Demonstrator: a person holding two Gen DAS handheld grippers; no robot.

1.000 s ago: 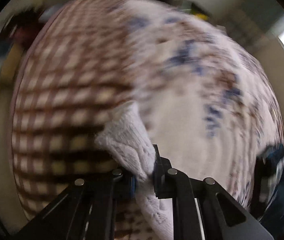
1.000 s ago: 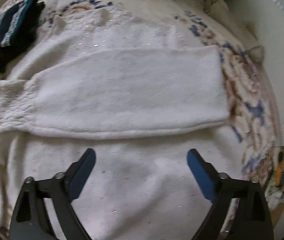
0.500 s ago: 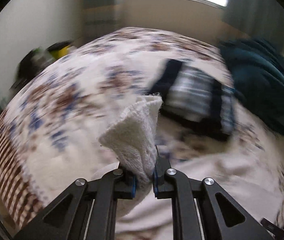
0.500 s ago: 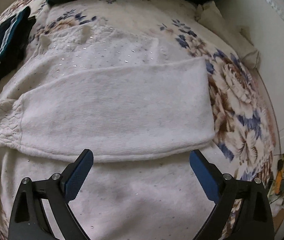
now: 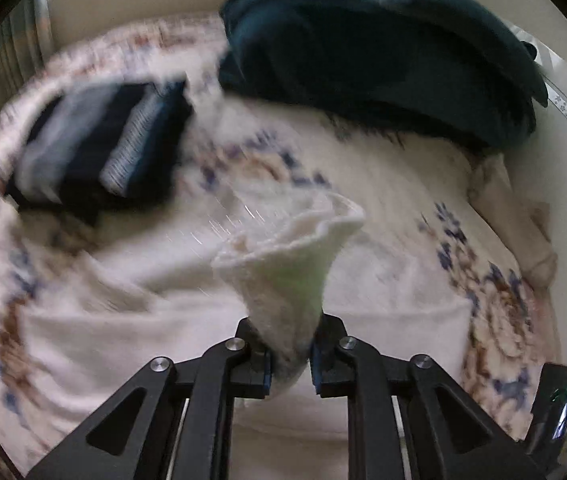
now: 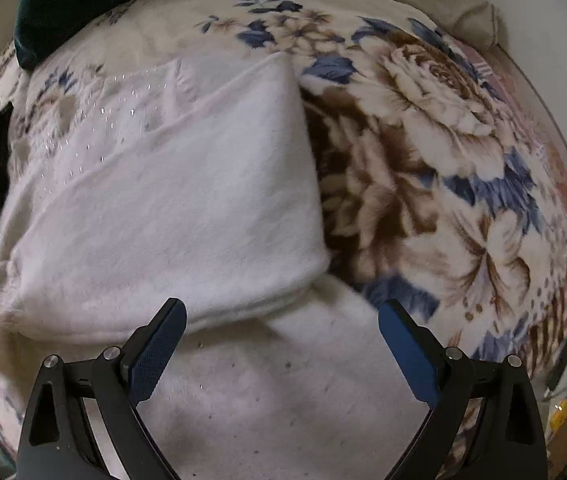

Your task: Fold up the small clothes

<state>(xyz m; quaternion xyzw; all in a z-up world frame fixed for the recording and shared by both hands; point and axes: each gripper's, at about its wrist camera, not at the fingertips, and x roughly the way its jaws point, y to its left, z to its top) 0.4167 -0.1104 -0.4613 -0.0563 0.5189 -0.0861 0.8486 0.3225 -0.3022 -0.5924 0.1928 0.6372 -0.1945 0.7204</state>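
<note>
Left wrist view shows the left tongs point(image 5: 289, 354) pinching the ribbed cuff of the cream knitted sweater's sleeve point(image 5: 287, 264), which stands up between the jaws like a funnel. A second ago the same cuff was held out over the checked edge of the bed; now it hangs above the sweater's body, with the folded navy striped garment point(image 5: 99, 148) and the dark teal velvet blanket point(image 5: 379, 48) beyond it. So the sleeve has been swung in across the chest. The jaws have just been opening a little, yet the cuff still sits between the pads, so I judge the release is only beginning.

Right wrist view has the right tongs point(image 6: 279, 344) spread wide and empty, pointing down over the cream knitted sweater point(image 6: 171, 208). The other sleeve already lies folded flat across the body. Compared with a second ago, more of the floral plush bedspread point(image 6: 443, 152) shows on the right, so this hand has drifted toward the sweater's side edge.

The sweater lies flat on the bed, one sleeve tucked and the second arriving. Once the cuff drops, both sleeves should be in, leaving the body fold, probably the next job.
</note>
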